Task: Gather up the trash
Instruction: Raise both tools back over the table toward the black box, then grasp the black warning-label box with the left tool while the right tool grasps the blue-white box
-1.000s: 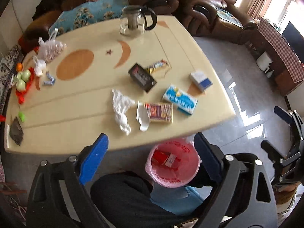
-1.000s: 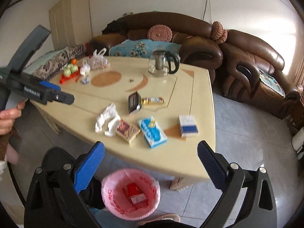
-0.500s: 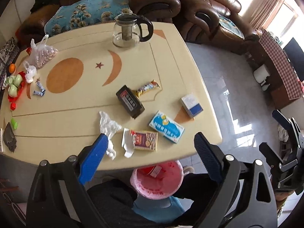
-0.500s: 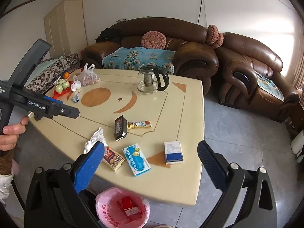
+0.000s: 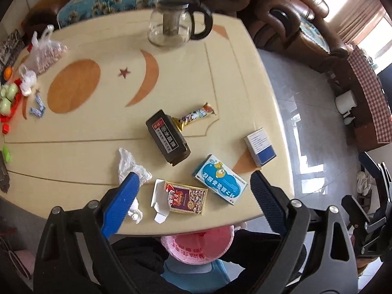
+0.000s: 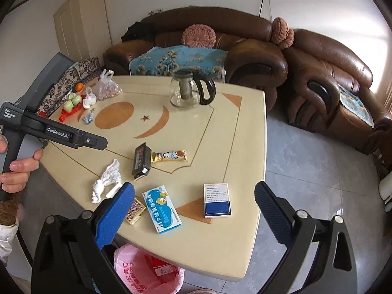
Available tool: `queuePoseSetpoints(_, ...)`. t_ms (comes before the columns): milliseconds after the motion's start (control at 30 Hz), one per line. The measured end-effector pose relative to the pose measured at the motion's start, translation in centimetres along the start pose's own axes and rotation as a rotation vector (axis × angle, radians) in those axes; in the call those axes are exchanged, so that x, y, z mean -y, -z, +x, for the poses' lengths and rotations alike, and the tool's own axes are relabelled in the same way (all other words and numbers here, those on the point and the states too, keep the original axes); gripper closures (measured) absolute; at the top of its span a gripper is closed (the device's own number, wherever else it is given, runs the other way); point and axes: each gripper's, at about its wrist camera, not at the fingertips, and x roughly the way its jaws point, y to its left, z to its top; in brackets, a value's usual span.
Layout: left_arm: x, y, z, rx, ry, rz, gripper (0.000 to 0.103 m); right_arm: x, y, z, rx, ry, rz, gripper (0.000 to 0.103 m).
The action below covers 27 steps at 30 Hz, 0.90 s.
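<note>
Trash lies on the cream table (image 5: 201, 73): a crumpled white tissue (image 5: 129, 166), a torn red-brown box (image 5: 185, 197), a light blue box (image 5: 220, 180), a black box (image 5: 167, 137), a candy wrapper (image 5: 194, 116) and a white-and-blue box (image 5: 260, 147). A pink-lined bin (image 5: 197, 246) with a red pack inside stands under the near table edge. My left gripper (image 5: 193, 201) is open and empty, just above the torn box. My right gripper (image 6: 193, 213) is open and empty above the light blue box (image 6: 161, 212), with the bin (image 6: 147, 269) below.
A glass teapot (image 5: 172, 27) stands at the table's far side. A bag of nuts (image 5: 45, 52), small cups and candies sit at the far left. Brown leather sofas (image 6: 325, 83) lie beyond. Tiled floor (image 6: 306, 161) lies to the right.
Both grippers moved forward over the table. The bin has slid toward the bottom of both views. Both stay open and empty.
</note>
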Motion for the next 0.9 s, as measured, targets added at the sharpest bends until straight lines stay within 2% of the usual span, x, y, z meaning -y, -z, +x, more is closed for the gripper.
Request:
queuePoseSetpoints(333,-1.3,-2.0,6.3,-0.092,0.007,-0.045,0.013,1.4,0.1,6.0,-0.088,-0.011,0.0,0.007)
queuePoseSetpoints(900,-4.8,-4.1,14.6,-0.142,0.013,-0.124,0.014,2.8,2.0,16.2,-0.258,-0.043,0.004,0.007)
